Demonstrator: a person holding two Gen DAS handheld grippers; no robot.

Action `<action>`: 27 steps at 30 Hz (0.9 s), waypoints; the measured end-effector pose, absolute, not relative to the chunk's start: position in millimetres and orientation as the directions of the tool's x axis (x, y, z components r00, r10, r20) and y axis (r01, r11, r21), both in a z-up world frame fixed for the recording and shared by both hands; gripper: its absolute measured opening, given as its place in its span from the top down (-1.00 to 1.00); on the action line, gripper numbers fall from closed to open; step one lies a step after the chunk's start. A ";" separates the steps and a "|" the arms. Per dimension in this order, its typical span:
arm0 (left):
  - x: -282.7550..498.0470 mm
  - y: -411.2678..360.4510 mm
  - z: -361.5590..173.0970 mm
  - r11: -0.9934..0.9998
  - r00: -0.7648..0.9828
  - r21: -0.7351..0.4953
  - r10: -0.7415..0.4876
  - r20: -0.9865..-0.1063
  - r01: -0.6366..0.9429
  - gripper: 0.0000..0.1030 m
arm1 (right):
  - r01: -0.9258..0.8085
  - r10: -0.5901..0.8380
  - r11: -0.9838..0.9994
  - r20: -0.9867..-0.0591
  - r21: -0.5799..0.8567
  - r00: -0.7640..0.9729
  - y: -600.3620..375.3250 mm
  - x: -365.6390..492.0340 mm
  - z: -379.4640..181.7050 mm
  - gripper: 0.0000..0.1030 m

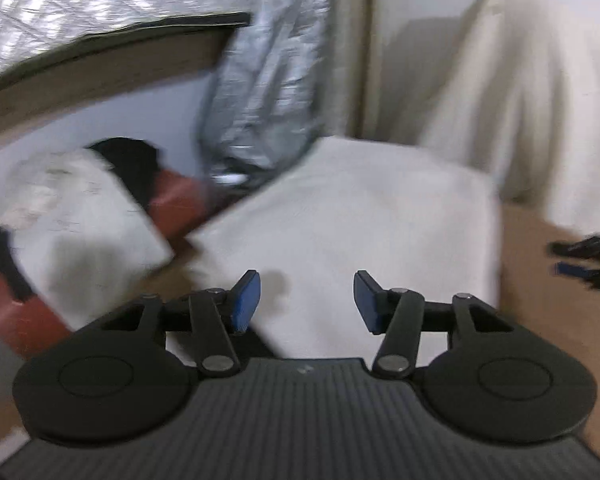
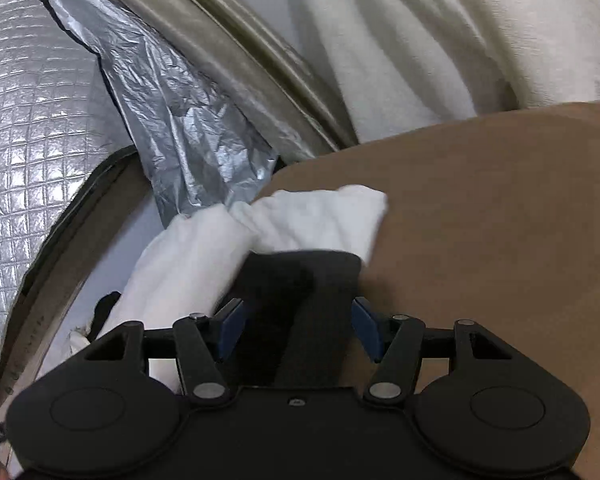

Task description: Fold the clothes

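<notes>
Left gripper (image 1: 307,300): jaws apart, nothing between them, held above a folded white garment (image 1: 348,216) that lies flat on the brown bench (image 1: 540,280). A second white garment (image 1: 80,224) lies to its left over red and black cloth (image 1: 176,200); the view is blurred.

Right gripper (image 2: 296,330): jaws apart, with a black garment (image 2: 300,280) lying between them; whether the blue pads (image 2: 230,326) press it cannot be told. A rumpled white cloth (image 2: 300,220) lies just beyond, touching the black garment, at the bench edge. Crinkled silver sheeting (image 2: 188,128) hangs behind.
</notes>
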State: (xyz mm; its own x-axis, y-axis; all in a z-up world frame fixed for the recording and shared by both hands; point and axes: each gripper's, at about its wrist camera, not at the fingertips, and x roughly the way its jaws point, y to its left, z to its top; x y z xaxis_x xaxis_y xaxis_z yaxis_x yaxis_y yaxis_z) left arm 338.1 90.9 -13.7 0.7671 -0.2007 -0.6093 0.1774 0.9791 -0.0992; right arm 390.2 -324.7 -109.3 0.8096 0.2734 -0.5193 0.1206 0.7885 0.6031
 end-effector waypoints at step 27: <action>183.0 -6.6 -7.6 0.995 0.716 -0.069 -0.103 -0.690 0.077 -0.59 | -0.257 0.294 0.955 -0.536 0.145 0.791 -270.5 195.5 -16.1 -0.32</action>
State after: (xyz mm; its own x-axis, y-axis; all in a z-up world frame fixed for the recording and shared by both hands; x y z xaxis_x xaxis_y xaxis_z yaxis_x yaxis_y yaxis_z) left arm 183.0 -6.6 -7.6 0.7161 -0.1031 -0.6903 0.0768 0.9947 -0.0689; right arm 195.5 -270.5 -16.1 0.7912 0.2945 -0.5360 -0.2574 0.9554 0.1449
